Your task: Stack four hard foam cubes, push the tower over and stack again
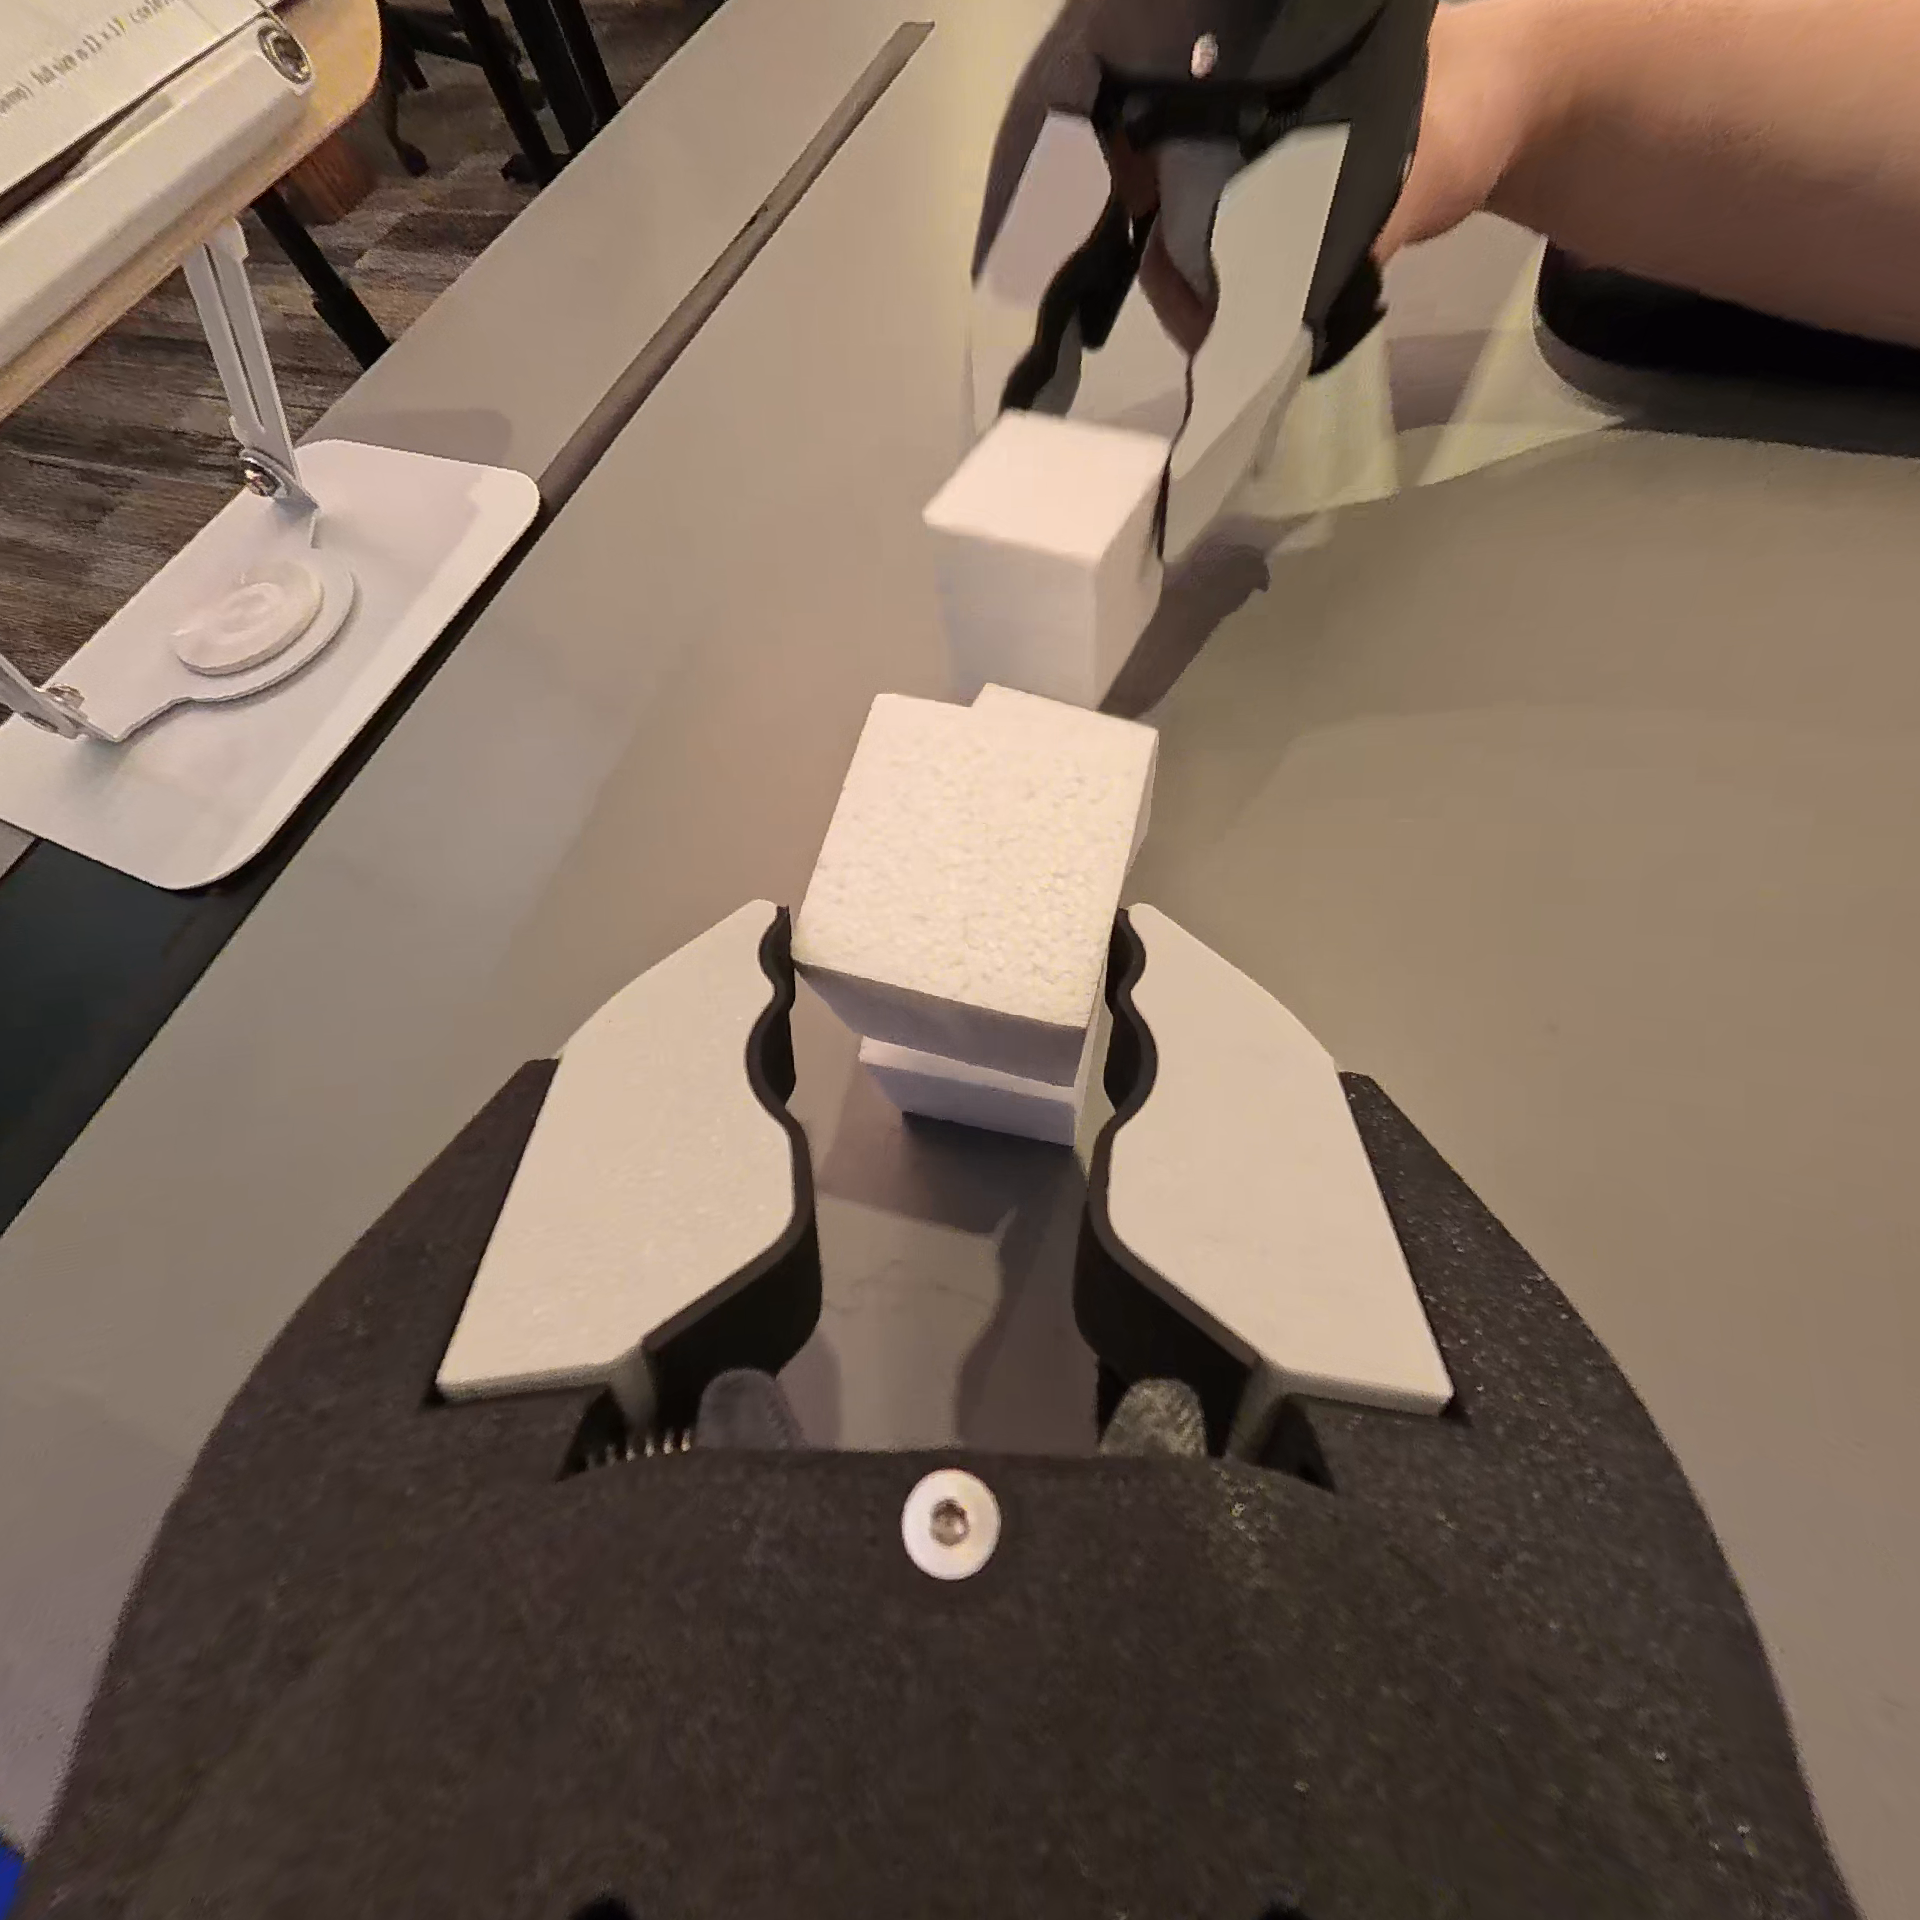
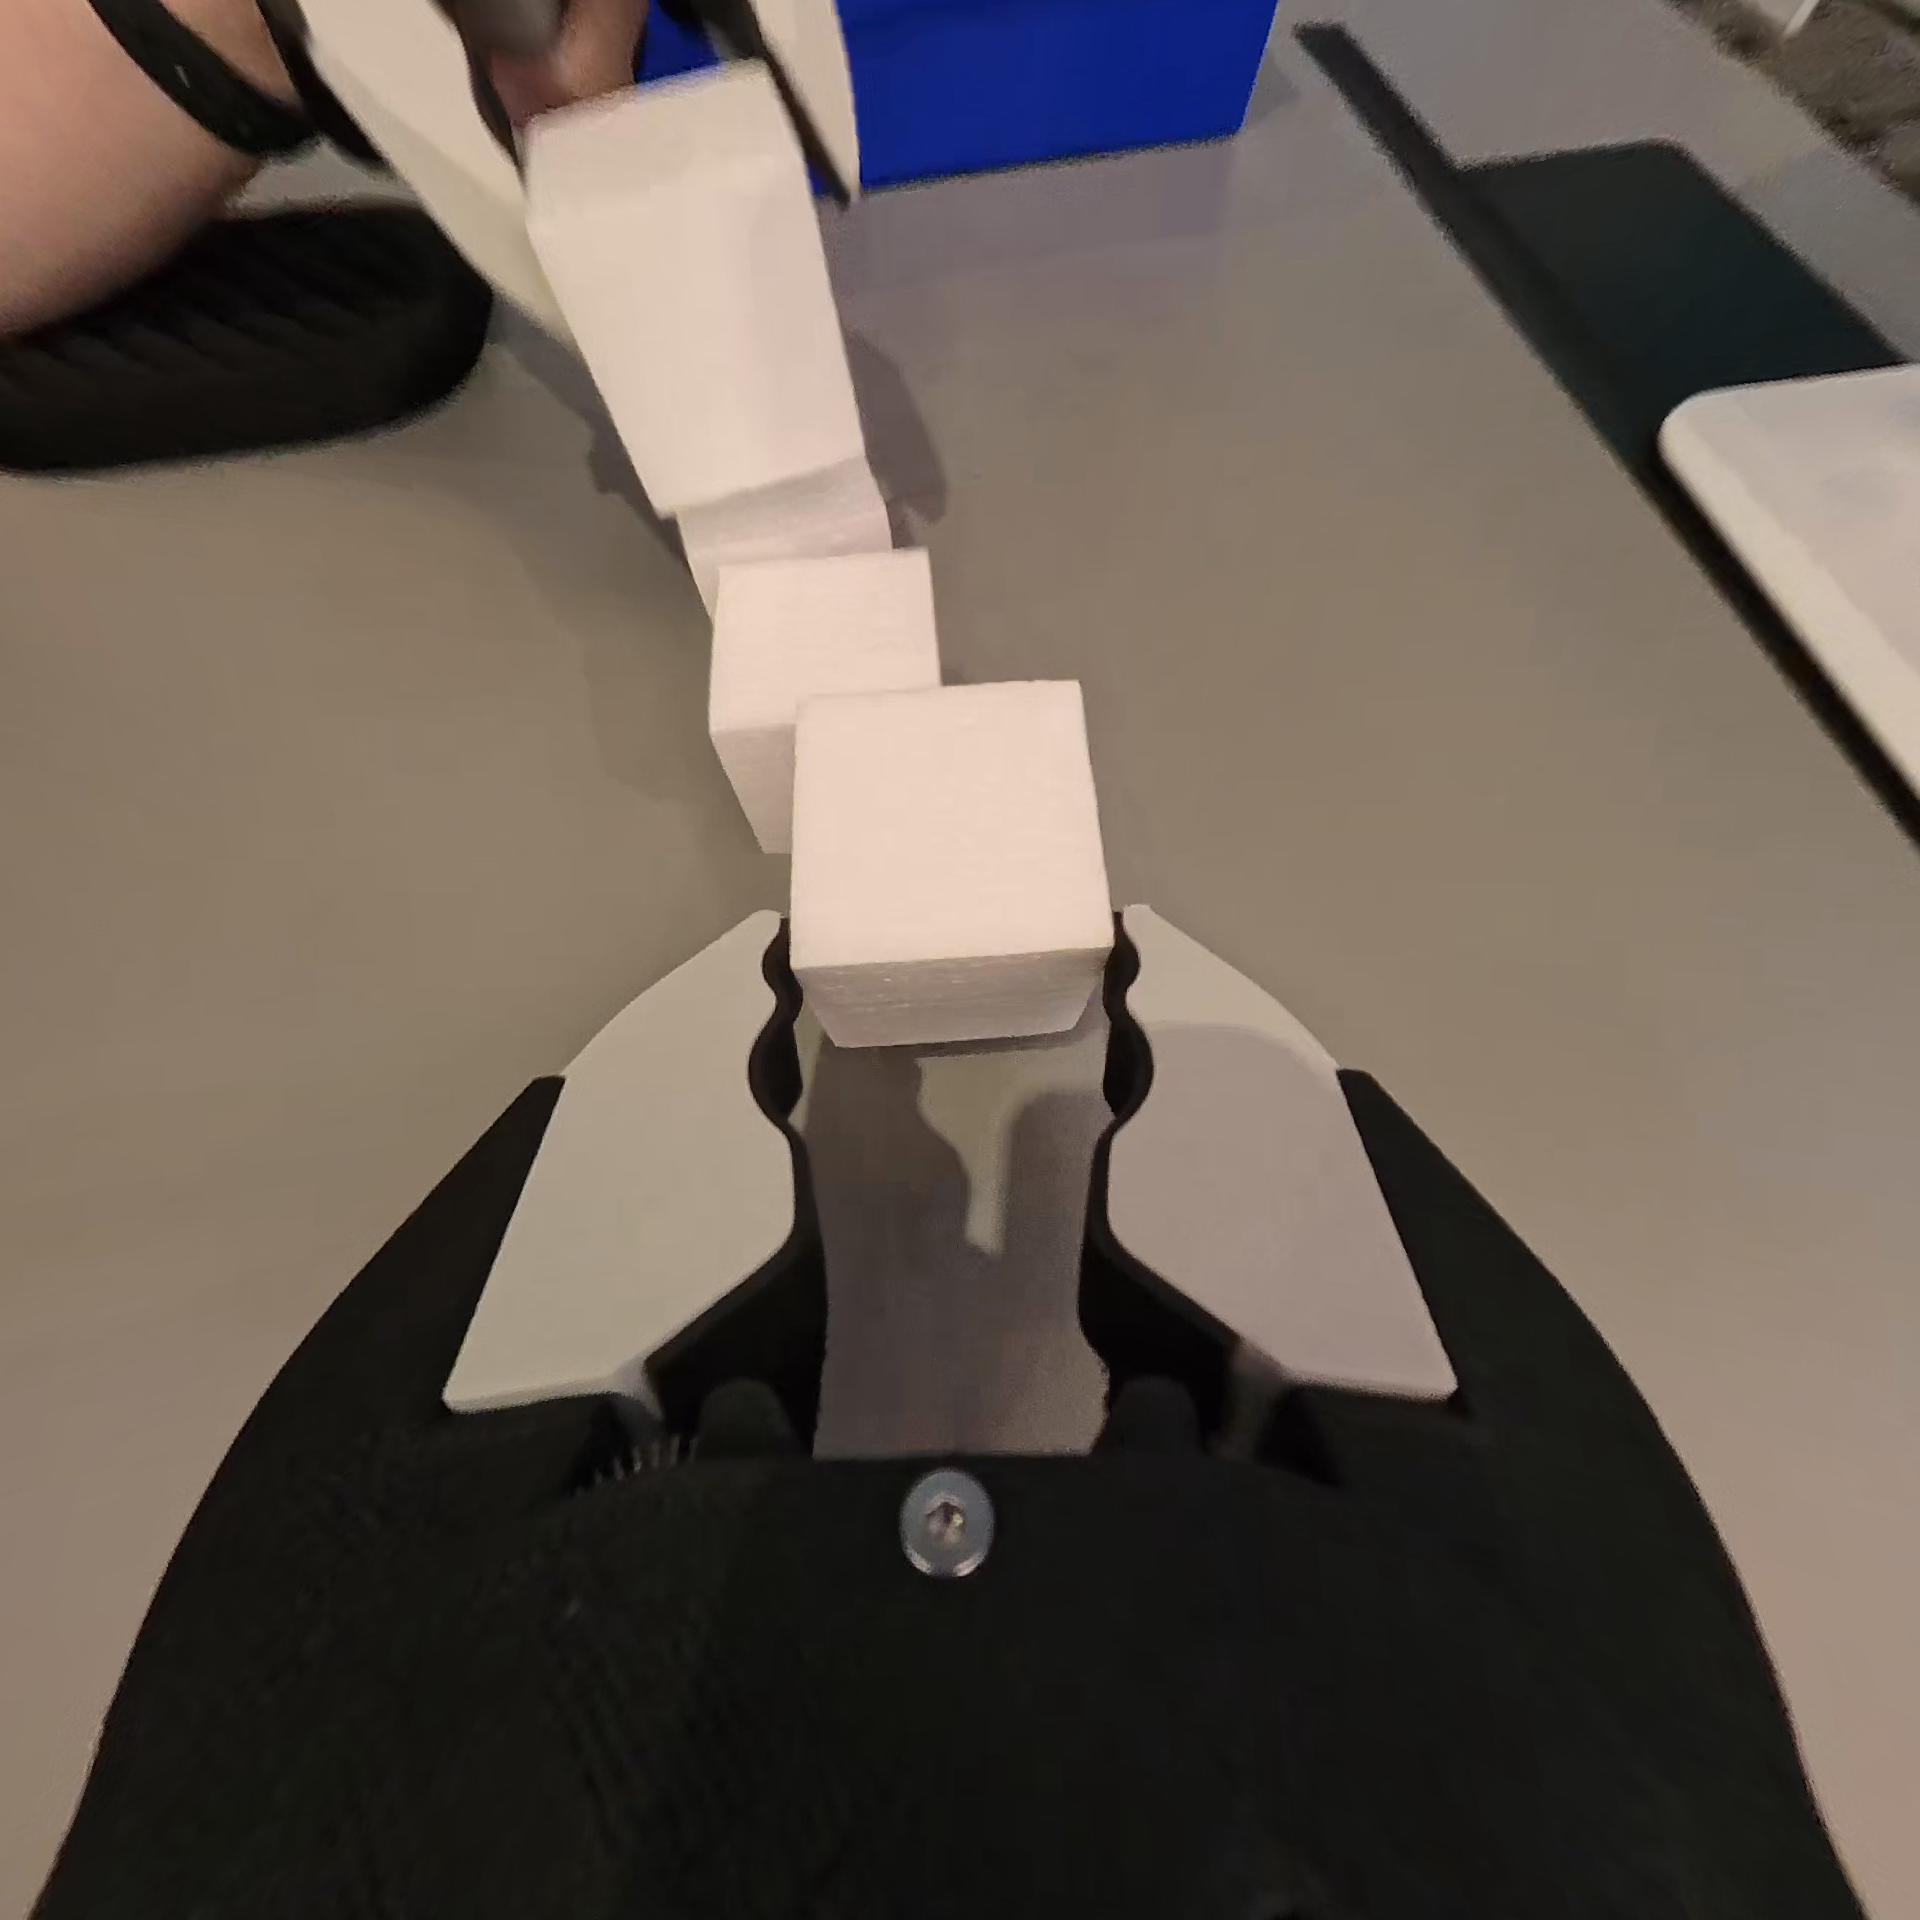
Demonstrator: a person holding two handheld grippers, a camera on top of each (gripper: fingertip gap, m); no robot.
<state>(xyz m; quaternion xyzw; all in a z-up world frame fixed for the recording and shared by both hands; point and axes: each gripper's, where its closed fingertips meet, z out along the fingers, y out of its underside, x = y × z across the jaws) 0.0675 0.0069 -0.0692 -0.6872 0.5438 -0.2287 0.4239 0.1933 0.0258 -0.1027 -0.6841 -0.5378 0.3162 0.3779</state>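
Observation:
My left gripper point(image 1: 951, 935) is shut on a white foam cube point(image 1: 951, 873), held on or just above a second cube point(image 1: 977, 1101). A third cube point(image 1: 1081, 727) rests on the grey table point(image 1: 1507, 883) right behind them. My right gripper point(image 2: 951, 935) is shut on a fourth cube point(image 2: 940, 852), raised a little off the table. In the right wrist view the third cube point(image 2: 821, 655) lies just beyond it, then the second cube point(image 2: 800, 525) under the left gripper point(image 2: 675, 135) and its cube point(image 2: 686, 281). The right gripper point(image 1: 1174, 395) and its cube point(image 1: 1039, 540) show blurred far off.
A white stand with a flat base plate point(image 1: 312, 644) sits at the table's left edge by a dark groove point(image 1: 727, 260). A blue box point(image 2: 1039, 83) stands beyond the cubes. A white flat device point(image 2: 1818, 520) lies at the right. A person's forearm point(image 1: 1662, 135) and dark sleeve point(image 2: 208, 332) reach in. My hands' fingertips stand some 15 centimeters from each other. The flat base plate point(image 1: 312, 644) is about 30 centimeters from both grippers' fingertips.

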